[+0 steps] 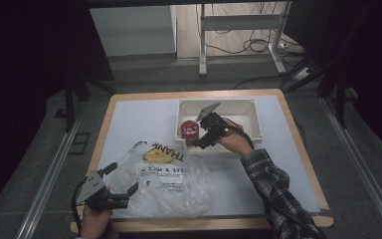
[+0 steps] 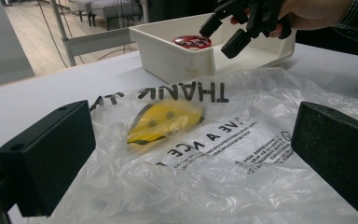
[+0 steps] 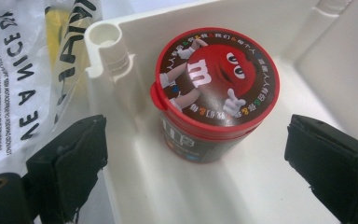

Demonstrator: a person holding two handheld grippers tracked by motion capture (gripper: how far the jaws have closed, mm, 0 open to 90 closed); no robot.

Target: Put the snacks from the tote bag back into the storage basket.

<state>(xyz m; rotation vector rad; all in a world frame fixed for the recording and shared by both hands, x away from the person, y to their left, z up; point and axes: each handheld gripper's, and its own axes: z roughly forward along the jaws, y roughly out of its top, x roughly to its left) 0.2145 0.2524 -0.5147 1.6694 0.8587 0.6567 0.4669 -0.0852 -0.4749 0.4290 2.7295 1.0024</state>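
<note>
Right gripper view: right claw [image 3: 196, 163] spread wide, hovering at M&M's candy tub [image 3: 216, 93] upright in white bin [image 3: 279, 196] corner; pre-grasp step, next descend and pinch tub sides.

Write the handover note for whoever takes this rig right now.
Right gripper: open, poised beside the red-lidded round candy tub, not touching it.
Left gripper: open at the near edge of the clear printed plastic bag, nothing gripped.
Tub stands upright in a corner of the white plastic bin; bag lies flat on the table.
Done: approach. Left: probably grasp tub, lift out, bag it.
</note>
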